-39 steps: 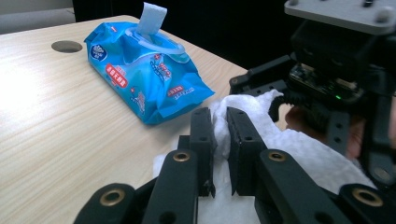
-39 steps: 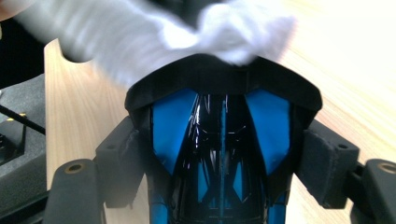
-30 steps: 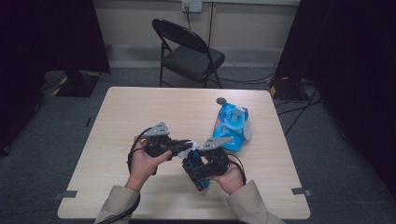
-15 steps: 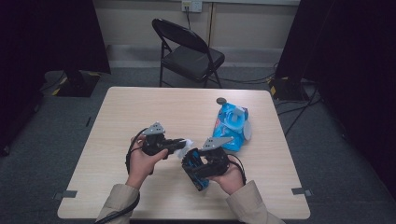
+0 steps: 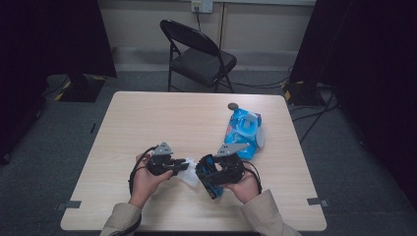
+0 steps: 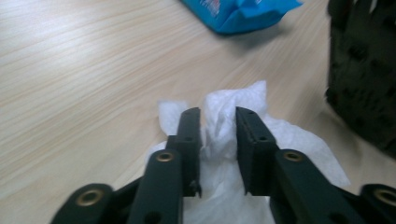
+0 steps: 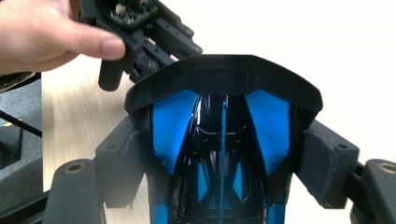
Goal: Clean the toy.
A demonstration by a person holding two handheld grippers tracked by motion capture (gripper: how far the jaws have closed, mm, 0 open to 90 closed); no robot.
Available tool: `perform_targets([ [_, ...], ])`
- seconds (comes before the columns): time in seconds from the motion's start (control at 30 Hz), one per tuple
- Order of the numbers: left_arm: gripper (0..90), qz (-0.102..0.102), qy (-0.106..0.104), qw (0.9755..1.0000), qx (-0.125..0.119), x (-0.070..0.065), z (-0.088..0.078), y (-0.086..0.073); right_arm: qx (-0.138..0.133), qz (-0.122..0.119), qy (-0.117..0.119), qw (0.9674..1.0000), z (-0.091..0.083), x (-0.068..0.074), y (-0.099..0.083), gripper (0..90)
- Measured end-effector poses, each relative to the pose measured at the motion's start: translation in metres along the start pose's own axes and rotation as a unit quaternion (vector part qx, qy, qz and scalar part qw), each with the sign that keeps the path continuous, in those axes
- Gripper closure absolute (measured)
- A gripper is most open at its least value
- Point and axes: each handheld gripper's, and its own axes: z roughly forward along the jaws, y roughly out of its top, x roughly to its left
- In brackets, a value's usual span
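Observation:
A crumpled white wipe [image 5: 188, 173] lies on the table between my two hands. My left gripper [image 5: 183, 164] sits low over it. In the left gripper view its jaws [image 6: 218, 114] stand a little apart, having just been opening, with a fold of the wipe [image 6: 219, 126] upright between them and loose. My right gripper [image 5: 212, 173] is shut on a black and blue glossy object [image 7: 222, 140], its pads [image 7: 123, 156] pressed against both sides. That object [image 6: 364, 79] stands just right of the wipe.
A blue pack of wipes [image 5: 244, 129] lies at the table's right, with a small dark round thing [image 5: 232, 105] beyond it. A folding chair [image 5: 199, 54] stands behind the table [image 5: 147, 118]. Cables run over the floor at right.
My left hand has come down toward the table with the wipe, and its jaws have parted. The right hand and its object have stayed put.

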Motion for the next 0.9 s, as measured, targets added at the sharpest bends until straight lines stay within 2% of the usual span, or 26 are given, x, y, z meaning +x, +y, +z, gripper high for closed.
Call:
perform_targets([
  [0.1,62.4,0.002,0.009,0.9999,0.006,0.0,0.001,-0.004,-0.001,0.001,-0.002,1.0,0.0,-0.001,0.0,25.7],
  [0.13,60.6,0.014,0.015,0.9997,0.012,0.0,0.001,-0.005,0.001,0.001,-0.002,1.0,-0.001,-0.001,-0.001,25.7],
  [0.17,62.7,0.014,0.015,0.9997,0.012,0.0,0.001,-0.005,0.001,0.001,-0.003,1.0,-0.001,-0.001,-0.001,25.7],
  [0.23,60.3,0.016,0.013,0.9996,0.018,-0.002,0.001,-0.007,0.001,0.001,-0.004,1.0,-0.001,-0.001,-0.001,25.7],
  [0.27,60.0,0.023,0.018,0.9992,0.027,-0.003,0.001,-0.009,0.0,0.002,-0.003,1.0,-0.001,-0.001,-0.001,25.7],
  [0.37,56.9,0.022,0.02,0.9992,0.028,-0.002,0.002,-0.011,0.002,0.0,-0.003,1.0,-0.001,-0.001,-0.001,25.7],
  [0.47,57.1,0.024,0.023,0.9984,0.047,-0.002,0.002,-0.015,0.001,0.001,-0.004,1.0,-0.001,-0.001,-0.001,25.7],
  [0.57,60.1,0.028,0.028,0.9977,0.056,-0.003,0.004,-0.017,0.0,0.002,-0.004,1.0,-0.001,-0.002,-0.001,25.7],
  [0.7,73.5,0.033,0.029,0.9965,0.071,-0.003,0.003,-0.017,0.0,0.004,-0.004,1.0,-0.001,-0.002,-0.001,25.7],
  [0.73,77.5,0.026,0.029,0.9967,0.071,-0.003,0.003,-0.016,-0.001,0.005,-0.004,1.0,-0.001,-0.002,-0.001,25.7],
  [0.77,79.6,0.01,0.024,0.9971,0.071,-0.002,0.002,-0.015,0.0,0.005,-0.004,1.0,-0.001,-0.003,-0.001,25.7],
  [0.8,81.2,0.002,0.023,0.9979,0.061,-0.001,0.0,-0.014,0.0,0.005,-0.003,1.0,-0.001,-0.003,-0.001,25.7],
  [0.83,81.6,-0.009,0.007,0.9993,0.036,0.0,-0.003,-0.012,-0.001,0.005,-0.005,1.0,-0.001,-0.002,-0.001,25.7],
  [0.9,81.8,-0.02,-0.019,0.9996,-0.001,-0.001,-0.01,-0.006,0.0,0.005,-0.004,1.0,-0.001,-0.003,-0.001,25.7],
])
